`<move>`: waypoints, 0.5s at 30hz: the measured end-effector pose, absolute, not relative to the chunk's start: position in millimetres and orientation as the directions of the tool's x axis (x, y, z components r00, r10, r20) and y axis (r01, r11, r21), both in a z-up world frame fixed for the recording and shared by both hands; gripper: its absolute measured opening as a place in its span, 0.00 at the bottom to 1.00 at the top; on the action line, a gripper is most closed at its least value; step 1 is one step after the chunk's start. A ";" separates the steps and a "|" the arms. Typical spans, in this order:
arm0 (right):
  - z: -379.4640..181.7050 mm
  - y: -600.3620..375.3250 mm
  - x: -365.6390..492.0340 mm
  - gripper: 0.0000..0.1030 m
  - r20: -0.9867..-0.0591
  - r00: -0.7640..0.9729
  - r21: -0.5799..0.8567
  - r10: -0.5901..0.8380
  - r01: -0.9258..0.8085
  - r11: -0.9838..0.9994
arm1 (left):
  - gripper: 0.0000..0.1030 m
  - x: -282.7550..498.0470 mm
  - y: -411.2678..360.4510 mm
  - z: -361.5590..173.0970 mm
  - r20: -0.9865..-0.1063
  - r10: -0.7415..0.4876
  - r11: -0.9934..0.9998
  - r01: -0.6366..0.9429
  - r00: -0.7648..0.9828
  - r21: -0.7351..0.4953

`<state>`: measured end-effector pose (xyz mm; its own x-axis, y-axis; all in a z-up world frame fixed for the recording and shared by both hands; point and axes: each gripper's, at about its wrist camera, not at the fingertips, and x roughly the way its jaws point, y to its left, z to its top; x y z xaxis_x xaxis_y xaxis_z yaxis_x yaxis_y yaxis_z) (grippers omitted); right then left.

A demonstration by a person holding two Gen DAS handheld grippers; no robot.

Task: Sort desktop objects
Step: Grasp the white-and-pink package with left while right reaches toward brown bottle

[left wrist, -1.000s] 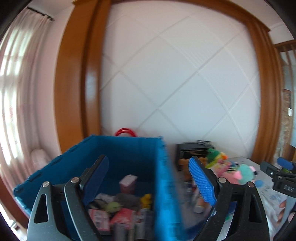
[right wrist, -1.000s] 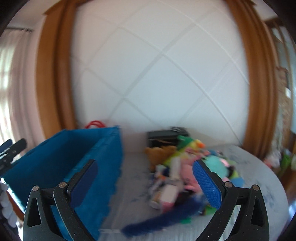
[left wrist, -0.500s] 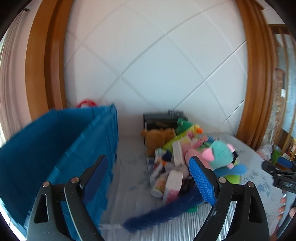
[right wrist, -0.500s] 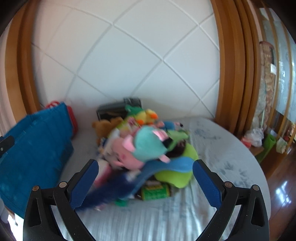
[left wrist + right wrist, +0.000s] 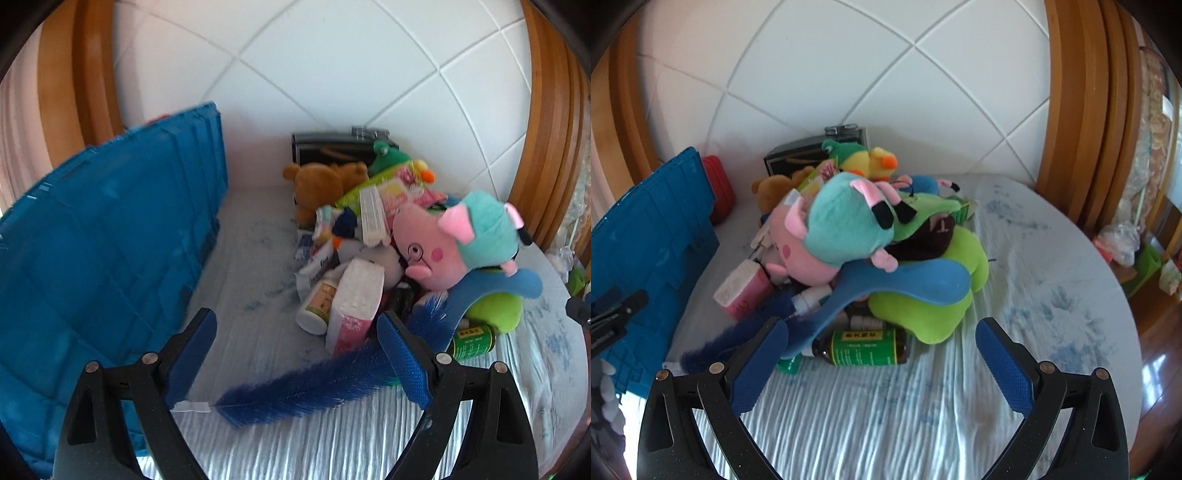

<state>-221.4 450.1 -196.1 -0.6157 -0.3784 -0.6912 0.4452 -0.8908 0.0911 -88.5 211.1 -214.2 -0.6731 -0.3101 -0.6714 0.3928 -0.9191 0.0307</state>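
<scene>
A heap of toys and bottles lies on the round table [image 5: 1034, 288]. A pink plush pig [image 5: 454, 240] [image 5: 827, 229] in a teal hood tops it. A blue duster [image 5: 317, 384] [image 5: 731, 339] trails out toward the front. A white and pink box [image 5: 354, 306] and a white bottle [image 5: 317, 302] lean at the heap's left; a dark bottle with a green label [image 5: 864, 347] lies at the front. My left gripper [image 5: 295, 358] is open above the duster's tip, holding nothing. My right gripper [image 5: 882, 365] is open and empty just short of the green-label bottle.
A tall blue crate [image 5: 110, 236] [image 5: 646, 251] stands at the left, its wall close to my left gripper. A black box [image 5: 325, 147] sits against the white tiled wall behind the heap. Bare tablecloth stretches to the right, ending at the table's curved edge.
Both views have swung from the crate and wall down and rightward onto the heap. The toys now look nearer and lower in the frames. Both grippers stay open.
</scene>
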 end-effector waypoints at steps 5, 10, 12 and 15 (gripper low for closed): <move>-211.7 449.2 -239.1 1.00 -0.717 -0.606 0.082 -0.345 0.419 -0.904 | 0.87 -119.6 208.4 -243.5 -0.723 -0.281 -0.932 0.360 -0.631 0.047; -255.7 442.9 -259.1 1.00 -0.789 -0.533 0.089 -0.306 0.393 -0.915 | 0.87 -143.6 202.0 -272.0 -0.769 -0.241 -0.942 0.333 -0.592 0.039; -274.6 439.4 -265.2 1.00 -0.821 -0.494 0.084 -0.285 0.389 -0.917 | 0.87 -153.5 199.9 -282.9 -0.786 -0.229 -0.946 0.322 -0.574 0.040; -296.8 437.5 -273.4 1.00 -0.852 -0.458 0.073 -0.255 0.379 -0.923 | 0.87 -168.8 200.3 -296.9 -0.802 -0.198 -0.955 0.297 -0.564 0.028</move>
